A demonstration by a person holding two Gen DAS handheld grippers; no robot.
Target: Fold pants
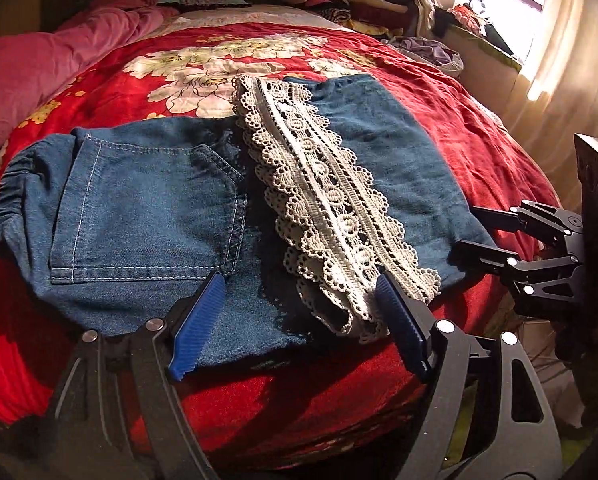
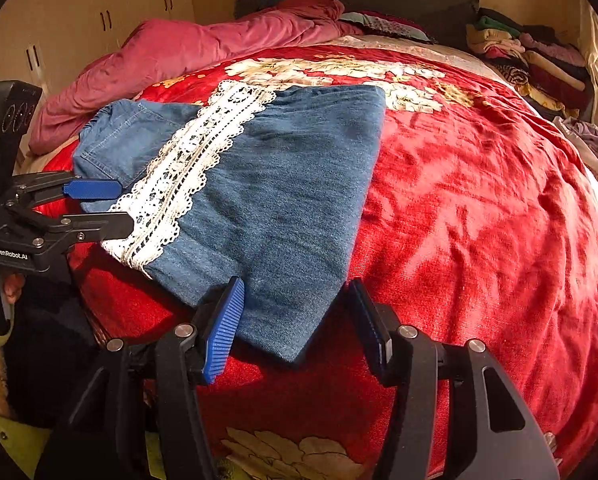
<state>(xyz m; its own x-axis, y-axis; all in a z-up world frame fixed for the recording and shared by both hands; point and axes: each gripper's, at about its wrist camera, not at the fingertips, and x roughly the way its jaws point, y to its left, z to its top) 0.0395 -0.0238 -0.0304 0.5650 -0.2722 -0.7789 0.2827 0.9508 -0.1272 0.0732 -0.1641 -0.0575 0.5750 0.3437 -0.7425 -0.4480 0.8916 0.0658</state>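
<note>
Both pairs of jaws stand spread, holding nothing. The left gripper (image 1: pixel 299 304) frames the near hem of the pants (image 1: pixel 147 208) beside the lace trim (image 1: pixel 327 216); the right gripper (image 2: pixel 295 320) straddles the folded corner. Best to pinch both near edges evenly before the next fold. Only the left view shows the back pocket (image 1: pixel 147 208); only the right shows the wardrobe (image 2: pixel 79 12).

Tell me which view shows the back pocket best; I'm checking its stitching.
The left wrist view: the back pocket on the denim pants fills it, stitching crisp. The right wrist view shows only a small far sliver beside the lace trim.
</note>
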